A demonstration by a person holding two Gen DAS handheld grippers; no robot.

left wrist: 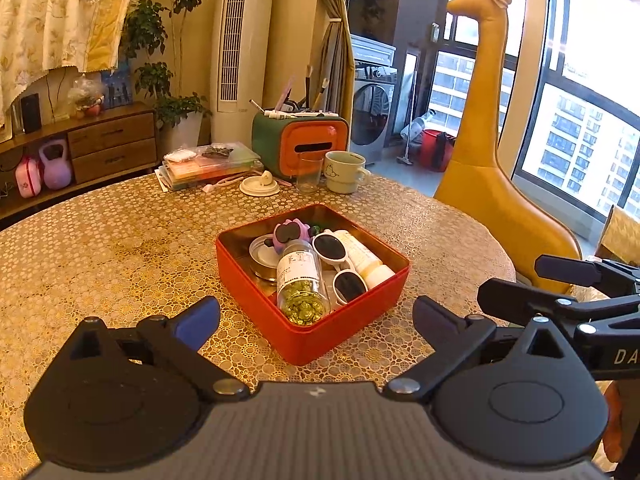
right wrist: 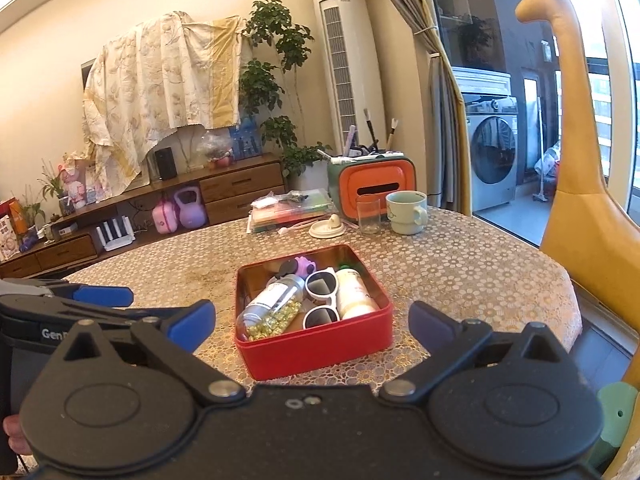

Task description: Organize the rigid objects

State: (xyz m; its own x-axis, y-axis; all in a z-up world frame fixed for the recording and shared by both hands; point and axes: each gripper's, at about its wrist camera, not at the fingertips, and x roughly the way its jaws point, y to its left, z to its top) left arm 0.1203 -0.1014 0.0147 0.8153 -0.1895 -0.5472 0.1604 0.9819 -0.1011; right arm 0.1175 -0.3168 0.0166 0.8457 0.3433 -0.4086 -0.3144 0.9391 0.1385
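Observation:
A red tin box [left wrist: 304,340] [right wrist: 320,350] stands on the round table. In it lie a clear bottle of yellow-green pellets [left wrist: 302,280] [right wrist: 272,306], white sunglasses [left wrist: 340,266] [right wrist: 322,296], a cream tube [left wrist: 362,256] [right wrist: 354,294], a purple toy [left wrist: 290,232] [right wrist: 304,266] and a round metal lid [left wrist: 262,254]. My left gripper [left wrist: 316,318] is open and empty, just short of the box's near corner. My right gripper [right wrist: 312,324] is open and empty, in front of the box's near wall. Each gripper shows at the edge of the other's view.
At the table's far side stand a green-orange organizer [left wrist: 300,140] [right wrist: 372,182], a glass [left wrist: 309,172] [right wrist: 368,214], a mug [left wrist: 344,172] [right wrist: 406,212], a white lid [left wrist: 260,186] and a stack of folders [left wrist: 208,164]. A yellow giraffe figure [left wrist: 488,160] [right wrist: 580,200] stands right of the table.

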